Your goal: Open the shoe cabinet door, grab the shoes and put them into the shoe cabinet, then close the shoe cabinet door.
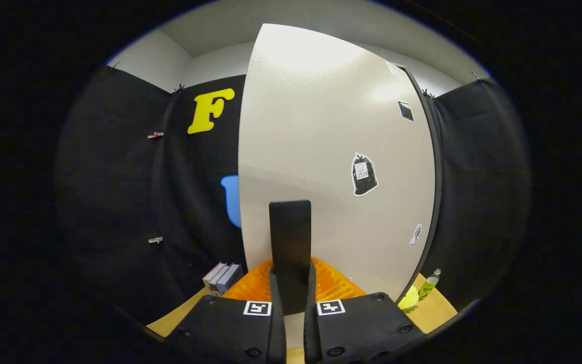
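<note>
The white shoe cabinet door stands close in front of me, with a few stickers on its face. A flat black handle sticks up from the door's lower part, right between my fingers. My gripper is shut on this handle, one finger pressing on each side of it. The door's left edge shows against the booth cloth, and a dark frame runs along its right edge. I cannot tell how far the door is swung.
A few books lie on the wooden surface to the left of the door's foot. A green bottle and a yellow object stand to the right of it.
</note>
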### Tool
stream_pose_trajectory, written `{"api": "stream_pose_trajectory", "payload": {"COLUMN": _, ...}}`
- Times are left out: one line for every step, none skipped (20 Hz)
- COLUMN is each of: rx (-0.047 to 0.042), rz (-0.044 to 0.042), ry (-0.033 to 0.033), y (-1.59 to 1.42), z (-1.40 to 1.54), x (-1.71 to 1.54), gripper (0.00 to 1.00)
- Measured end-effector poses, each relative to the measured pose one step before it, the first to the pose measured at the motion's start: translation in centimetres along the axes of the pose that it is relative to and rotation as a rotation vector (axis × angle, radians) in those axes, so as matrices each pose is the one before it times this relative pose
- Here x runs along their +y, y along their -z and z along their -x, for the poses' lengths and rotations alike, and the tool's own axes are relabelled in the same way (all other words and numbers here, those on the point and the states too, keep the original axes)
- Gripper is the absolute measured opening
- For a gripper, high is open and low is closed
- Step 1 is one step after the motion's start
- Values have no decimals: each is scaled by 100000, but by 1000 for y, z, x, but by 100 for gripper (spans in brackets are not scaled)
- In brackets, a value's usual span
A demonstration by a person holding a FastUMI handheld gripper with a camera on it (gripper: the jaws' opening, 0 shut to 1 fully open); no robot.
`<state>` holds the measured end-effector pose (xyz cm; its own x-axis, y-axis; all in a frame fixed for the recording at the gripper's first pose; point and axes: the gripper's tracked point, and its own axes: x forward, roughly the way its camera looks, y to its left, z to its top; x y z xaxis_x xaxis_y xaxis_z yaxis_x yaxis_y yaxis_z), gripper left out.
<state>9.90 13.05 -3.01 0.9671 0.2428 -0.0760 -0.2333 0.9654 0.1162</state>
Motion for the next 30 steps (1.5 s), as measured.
{"api": "stream_pose_trajectory", "payload": {"rx": 175, "rz": -114, "ry": -458, "y": 13, "z": 568, "x": -261, "gripper": 18}}
{"api": "stream_pose_trajectory", "payload": {"rx": -45, "rz": 4, "ry": -206, "y": -43, "z": 500, "x": -324, "gripper": 18}}
{"api": "stream_pose_trajectory", "payload": {"rx": 10, "rz": 226, "ry": -56, "y": 25, "z": 509, "x": -351, "gripper": 18}}
{"api": "stream_pose_trajectory", "payload": {"rx": -293, "rz": -114, "ry": 215, "y": 58, "z": 643, "x": -313, "gripper": 18}}
{"api": "stream_pose_trajectory", "payload": {"rx": 253, "rz": 32, "ry": 93, "y": 90, "z": 608, "x": -340, "gripper": 18}}
{"api": "stream_pose_trajectory", "payload": {"rx": -284, "rz": 81, "ry": 102, "y": -119, "z": 475, "x": -443, "gripper": 18}}
{"api": "stream_pose_trajectory", "payload": {"rx": 199, "rz": 216, "ry": 111, "y": 58, "z": 556, "x": -402, "gripper": 18}}
{"api": "stream_pose_trajectory", "payload": {"rx": -21, "rz": 295, "ry": 181, "y": 1, "z": 635, "x": -429, "gripper": 18}}
{"api": "stream_pose_trajectory", "payload": {"rx": -15, "rz": 136, "ry": 321, "y": 11, "z": 613, "x": -449, "gripper": 18}}
{"api": "stream_pose_trajectory", "payload": {"rx": 301, "rz": 48, "ry": 373, "y": 44, "z": 468, "x": -522, "gripper": 18}}
{"api": "stream_pose_trajectory", "payload": {"rx": -18, "rz": -32, "ry": 393, "y": -17, "z": 614, "x": -496, "gripper": 17}}
{"api": "stream_pose_trajectory", "payload": {"rx": 151, "rz": 80, "ry": 725, "y": -1, "z": 500, "x": -588, "gripper": 17}}
{"api": "stream_pose_trajectory", "payload": {"rx": -82, "rz": 154, "ry": 890, "y": -80, "z": 618, "x": -643, "gripper": 17}}
{"api": "stream_pose_trajectory", "payload": {"rx": 249, "rz": -10, "ry": 866, "y": 14, "z": 420, "x": -724, "gripper": 17}}
{"api": "stream_pose_trajectory", "payload": {"rx": 199, "rz": -251, "ry": 850, "y": -2, "z": 457, "x": -647, "gripper": 17}}
{"api": "stream_pose_trajectory", "payload": {"rx": 219, "rz": -329, "ry": 779, "y": -51, "z": 457, "x": -669, "gripper": 17}}
{"api": "stream_pose_trajectory", "payload": {"rx": 519, "rz": -97, "ry": 664, "y": -45, "z": 485, "x": -585, "gripper": 17}}
{"api": "stream_pose_trajectory", "payload": {"rx": 267, "rz": 262, "ry": 786, "y": 22, "z": 398, "x": -853, "gripper": 17}}
{"api": "stream_pose_trajectory", "payload": {"rx": 436, "rz": 578, "ry": 870, "y": 18, "z": 423, "x": -707, "gripper": 17}}
{"api": "stream_pose_trajectory", "payload": {"rx": 87, "rz": 289, "ry": 995, "y": -113, "z": 256, "x": -720, "gripper": 17}}
{"api": "stream_pose_trajectory", "payload": {"rx": 400, "rz": 170, "ry": 807, "y": -30, "z": 336, "x": -613, "gripper": 17}}
{"api": "stream_pose_trajectory", "payload": {"rx": 97, "rz": -274, "ry": 1006, "y": 43, "z": 267, "x": -722, "gripper": 17}}
{"api": "stream_pose_trajectory", "payload": {"rx": 164, "rz": -285, "ry": 1048, "y": -64, "z": 225, "x": -793, "gripper": 17}}
{"api": "stream_pose_trajectory", "payload": {"rx": -90, "rz": -758, "ry": 1364, "y": 45, "z": 248, "x": -807, "gripper": 16}}
{"api": "stream_pose_trajectory", "payload": {"rx": -23, "rz": -572, "ry": 1296, "y": 29, "z": 242, "x": -791, "gripper": 16}}
{"api": "stream_pose_trajectory", "payload": {"rx": -151, "rz": -872, "ry": 1480, "y": -3, "z": 253, "x": -820, "gripper": 16}}
{"api": "stream_pose_trajectory", "payload": {"rx": 245, "rz": -1026, "ry": 1629, "y": 19, "z": 175, "x": -880, "gripper": 16}}
{"api": "stream_pose_trajectory", "payload": {"rx": 889, "rz": -1399, "ry": 1437, "y": 300, "z": 123, "x": -957, "gripper": 16}}
{"api": "stream_pose_trajectory", "payload": {"rx": 244, "rz": -1372, "ry": 1977, "y": 138, "z": 168, "x": -1099, "gripper": 16}}
{"api": "stream_pose_trajectory", "payload": {"rx": -450, "rz": -1222, "ry": 1949, "y": -365, "z": -35, "x": -1070, "gripper": 16}}
